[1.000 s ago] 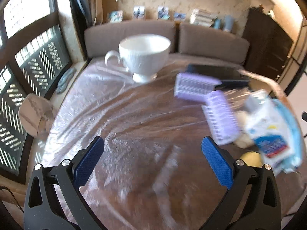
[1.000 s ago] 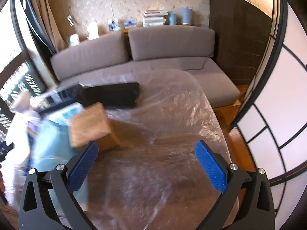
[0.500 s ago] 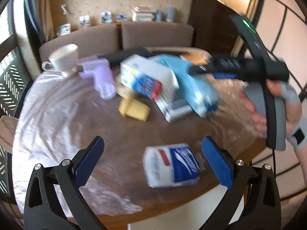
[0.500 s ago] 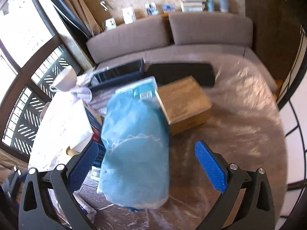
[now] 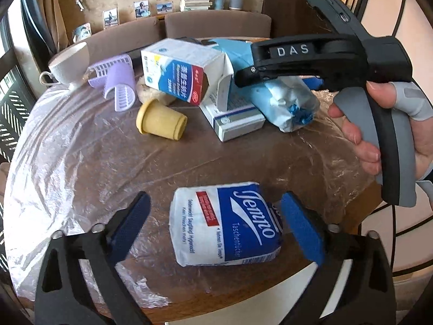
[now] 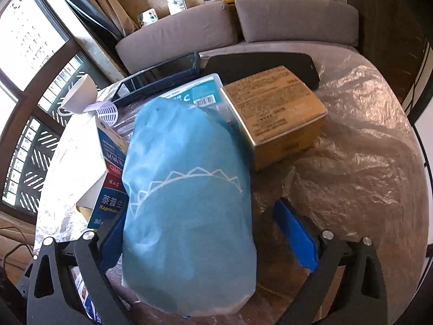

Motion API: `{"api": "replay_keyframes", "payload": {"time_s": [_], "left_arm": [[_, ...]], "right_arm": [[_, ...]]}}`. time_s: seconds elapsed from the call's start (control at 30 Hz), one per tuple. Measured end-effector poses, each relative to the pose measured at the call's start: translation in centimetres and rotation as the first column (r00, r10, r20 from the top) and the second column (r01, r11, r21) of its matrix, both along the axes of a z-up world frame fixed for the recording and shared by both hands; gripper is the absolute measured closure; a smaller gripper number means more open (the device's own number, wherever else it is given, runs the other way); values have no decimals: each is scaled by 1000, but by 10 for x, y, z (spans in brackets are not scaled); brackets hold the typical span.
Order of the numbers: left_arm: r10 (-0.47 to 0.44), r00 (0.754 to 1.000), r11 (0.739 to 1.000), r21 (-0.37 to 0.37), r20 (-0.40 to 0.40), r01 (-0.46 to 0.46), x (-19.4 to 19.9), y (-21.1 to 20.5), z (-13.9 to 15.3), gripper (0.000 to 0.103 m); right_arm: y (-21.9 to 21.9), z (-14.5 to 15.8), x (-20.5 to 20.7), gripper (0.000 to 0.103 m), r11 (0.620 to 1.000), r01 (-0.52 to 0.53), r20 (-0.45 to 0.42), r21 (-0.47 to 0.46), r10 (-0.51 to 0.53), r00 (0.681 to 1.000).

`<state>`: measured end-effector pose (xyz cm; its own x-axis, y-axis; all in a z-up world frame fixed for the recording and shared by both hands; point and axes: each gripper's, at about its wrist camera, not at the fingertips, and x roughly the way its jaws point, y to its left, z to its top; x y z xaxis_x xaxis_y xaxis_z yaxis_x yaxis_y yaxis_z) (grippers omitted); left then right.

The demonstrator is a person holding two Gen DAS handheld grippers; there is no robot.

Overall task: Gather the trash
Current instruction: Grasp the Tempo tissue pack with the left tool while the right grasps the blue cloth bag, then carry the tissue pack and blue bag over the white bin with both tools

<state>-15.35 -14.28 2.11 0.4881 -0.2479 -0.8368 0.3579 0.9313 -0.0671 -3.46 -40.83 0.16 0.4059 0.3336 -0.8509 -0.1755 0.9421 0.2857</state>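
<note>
**A:** Between the pads of the left gripper (image 5: 215, 233), what is lying there?

**B:** A Tempo tissue pack (image 5: 226, 226), flat on the plastic-covered table (image 5: 81, 146). The jaws are standing apart and closing in on it. The left pad is sitting clear of the pack with a gap; the right pad is coming close to its edge, but I cannot tell whether it is touching.

**A:** So which step is this?

**B:** My guess is the pick-up stage of collecting trash, both hands lining up on an item at once. Nothing is being lifted so far.

**A:** And farther out from that gripper?

**B:** Beyond the pack a yellow cup (image 5: 161, 120) is lying on its side, with purple hair rollers (image 5: 119, 86) and a white teacup (image 5: 70, 65) behind it to the left, and a medicine carton (image 5: 178, 73) leaning straight ahead.

**A:** What about the right gripper (image 6: 208, 235)?

**B:** Its jaws are also apart and closing. A blue bag (image 6: 186, 197) is filling the gap between them, hiding most of the left pad, so contact there is unclear; the right pad is standing off from the bag. A brown cardboard box (image 6: 278, 113) is sitting beyond, up and to the right.

**A:** What is the next move calling for?

**B:** Probably finishing each squeeze squarely, since the bag looks soft and may bulge or slip.
</note>
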Motion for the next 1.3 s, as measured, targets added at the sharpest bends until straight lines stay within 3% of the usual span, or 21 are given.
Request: {"api": "replay_keyframes", "payload": {"time_s": [0.07, 0.2, 0.37, 0.9, 1.3], "left_arm": [[-1, 1000, 1000, 3, -10, 1, 4, 0, -4, 17], [-7, 1000, 1000, 11, -9, 7, 1, 0, -5, 27], [4, 1000, 1000, -1, -2, -4, 1, 3, -3, 42], [23, 999, 1000, -1, 28, -23, -5, 14, 13, 45], [60, 998, 998, -18, 33, -60, -15, 40, 26, 45]], "right_arm": [[7, 1, 1, 23, 1000, -17, 13, -5, 17, 1000], [11, 4, -3, 37, 999, -40, 32, -23, 41, 999], [13, 13, -11, 43, 997, -58, 70, -54, 62, 996], [-8, 63, -65, 44, 992, -83, 193, -94, 100, 976], [-12, 69, -131, 44, 978, -171, 168, -122, 190, 967]]}}
